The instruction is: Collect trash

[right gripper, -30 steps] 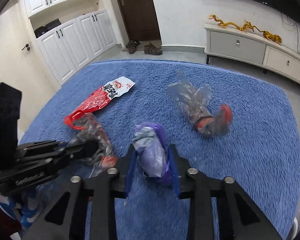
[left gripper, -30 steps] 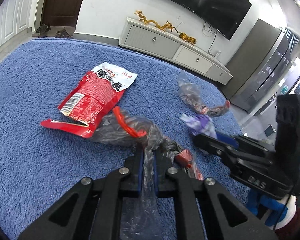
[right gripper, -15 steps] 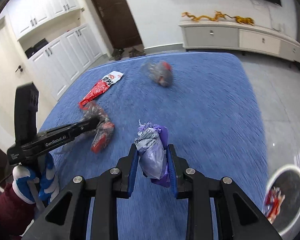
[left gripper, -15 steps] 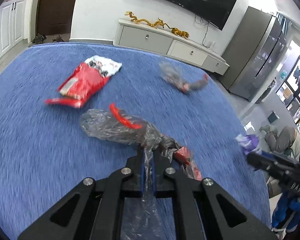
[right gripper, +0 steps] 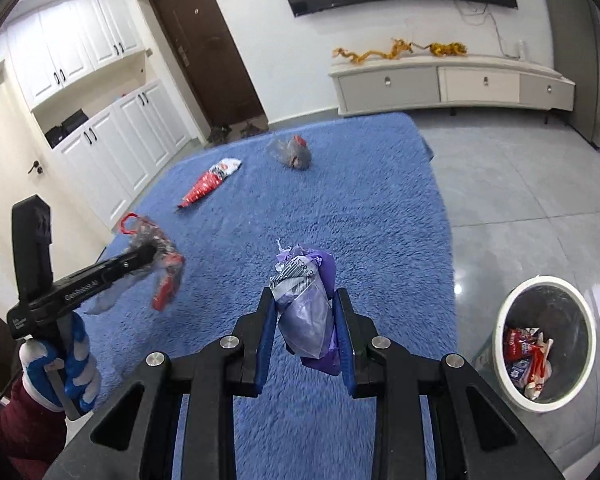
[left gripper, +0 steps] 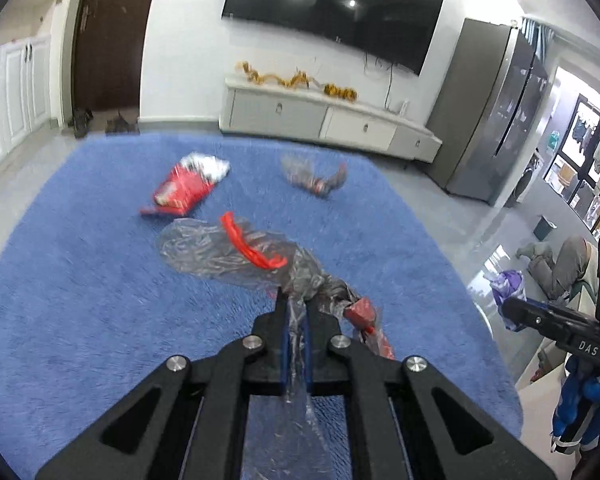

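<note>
Trash held by both tongs above blue rug [right gripper: 340, 184].
Clear bag [left gripper: 236, 256] is clamped in left tongs [left gripper: 295, 312]; purple wrapper [right gripper: 306, 304] is clamped in right tongs [right gripper: 305, 312]; bin [right gripper: 546, 340] is seen right of them.

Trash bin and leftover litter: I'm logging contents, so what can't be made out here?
- Trash bin: right wrist view only; wrappers inside too small to identify.
- Red packet and clear wrapper: blurred in left wrist view; print unreadable.
- Purple bag: right gripper pads hide its sides.
</note>
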### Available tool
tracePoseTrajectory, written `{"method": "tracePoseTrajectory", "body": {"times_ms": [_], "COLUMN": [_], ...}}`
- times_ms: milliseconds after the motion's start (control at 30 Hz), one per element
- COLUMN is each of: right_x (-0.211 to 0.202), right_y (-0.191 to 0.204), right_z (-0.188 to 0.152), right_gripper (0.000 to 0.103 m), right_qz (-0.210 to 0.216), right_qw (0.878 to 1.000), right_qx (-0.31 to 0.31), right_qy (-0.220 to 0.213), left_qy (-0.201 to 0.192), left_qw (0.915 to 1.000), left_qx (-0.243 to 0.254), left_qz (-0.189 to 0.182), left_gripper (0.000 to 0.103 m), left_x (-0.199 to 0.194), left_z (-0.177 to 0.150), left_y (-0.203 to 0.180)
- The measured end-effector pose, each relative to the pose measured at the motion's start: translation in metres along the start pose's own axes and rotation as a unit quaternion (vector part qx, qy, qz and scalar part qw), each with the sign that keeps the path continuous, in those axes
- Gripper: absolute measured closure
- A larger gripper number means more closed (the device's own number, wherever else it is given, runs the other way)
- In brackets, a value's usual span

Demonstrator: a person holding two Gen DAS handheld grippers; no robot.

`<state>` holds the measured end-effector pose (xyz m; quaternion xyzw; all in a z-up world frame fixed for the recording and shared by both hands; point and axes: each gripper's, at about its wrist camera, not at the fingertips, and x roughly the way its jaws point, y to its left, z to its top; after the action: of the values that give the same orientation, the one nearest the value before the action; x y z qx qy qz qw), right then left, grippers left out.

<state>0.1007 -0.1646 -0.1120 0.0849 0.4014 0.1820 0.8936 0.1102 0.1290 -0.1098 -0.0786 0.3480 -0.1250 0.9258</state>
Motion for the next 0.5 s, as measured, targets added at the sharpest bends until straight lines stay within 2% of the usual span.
{"method": "tracePoseTrajectory", "body": {"times_ms": [133, 300, 500], "right_x": [-0.033, -0.065, -0.095], "right_y": [0.006, 0.012, 0.012], "right_z": [-0.003, -0.006, -0.009], "right_gripper": [0.075, 0.075, 0.075], "right_qz": [-0.002, -0.002, -0.007], "right_qw": [0.999, 0.998, 0.995], "right_qx": [-0.002, -0.008, -0.007], "right_qy": [-0.032, -0.064, -0.096], "left_qy": [-0.04, -0.089, -0.119], "left_qw": [0.9989, 0.9936, 0.9869], "left_qx": [0.015, 0.05, 0.09], "left_qz": [0.02, 0.048, 0.06], "left_gripper": [0.098, 0.098, 0.098], "left_x": [-0.038, -0.08, -0.108], "left_z": [0.008, 0.011, 0.009], "left_y": [-0.012, -0.039, -0.075]}}
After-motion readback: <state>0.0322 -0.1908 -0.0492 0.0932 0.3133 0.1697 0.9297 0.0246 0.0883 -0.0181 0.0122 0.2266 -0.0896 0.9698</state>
